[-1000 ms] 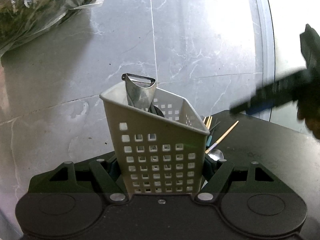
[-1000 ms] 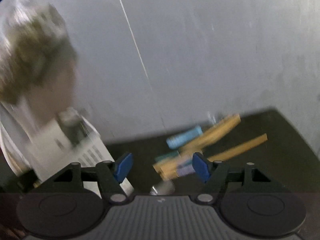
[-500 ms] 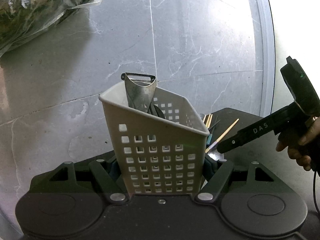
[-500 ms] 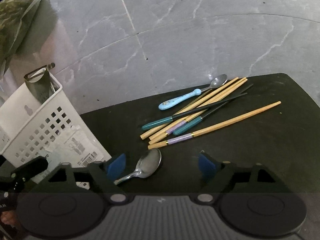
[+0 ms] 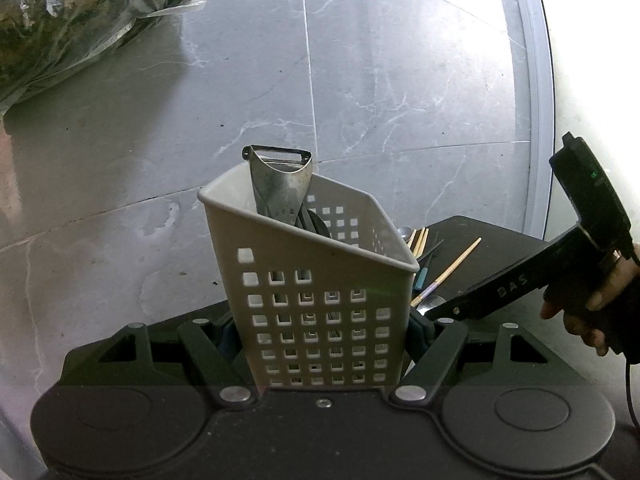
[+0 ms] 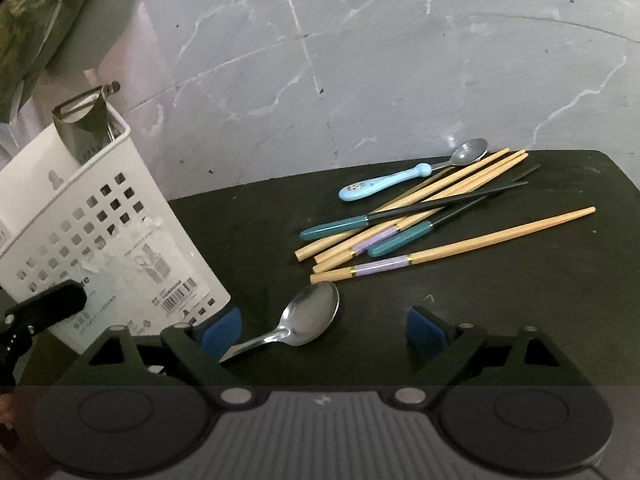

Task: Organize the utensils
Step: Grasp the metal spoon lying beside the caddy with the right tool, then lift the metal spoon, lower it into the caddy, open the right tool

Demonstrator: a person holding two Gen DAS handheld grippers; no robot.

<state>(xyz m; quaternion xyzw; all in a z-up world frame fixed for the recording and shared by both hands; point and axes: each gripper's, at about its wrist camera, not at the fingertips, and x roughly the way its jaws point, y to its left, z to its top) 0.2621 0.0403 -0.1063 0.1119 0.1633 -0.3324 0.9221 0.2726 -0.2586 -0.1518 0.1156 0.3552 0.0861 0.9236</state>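
My left gripper (image 5: 324,336) is shut on a white perforated utensil basket (image 5: 312,300), its pads against the two side walls. The basket stands slightly tilted on the black table and holds a metal peeler (image 5: 280,188). My right gripper (image 6: 324,332) hangs low over the table, pointing down, with its jaws still opening. A steel spoon (image 6: 308,316) lies between its blue pads (image 6: 222,332), untouched, with its handle near the left pad. Beyond lie several chopsticks (image 6: 420,220) and a blue-handled spoon (image 6: 380,186). The basket (image 6: 100,240) is to the right gripper's left.
A person's hand (image 5: 592,312) holds the right gripper at the right edge of the left wrist view. A plastic bag of greenish stuff (image 5: 80,20) lies at the upper left. The black table (image 6: 260,232) ends at a rounded far edge before grey marble tiles.
The right gripper has dropped towards the table and its jaws have widened, so the steel spoon now lies between them. The left gripper and basket have not moved.
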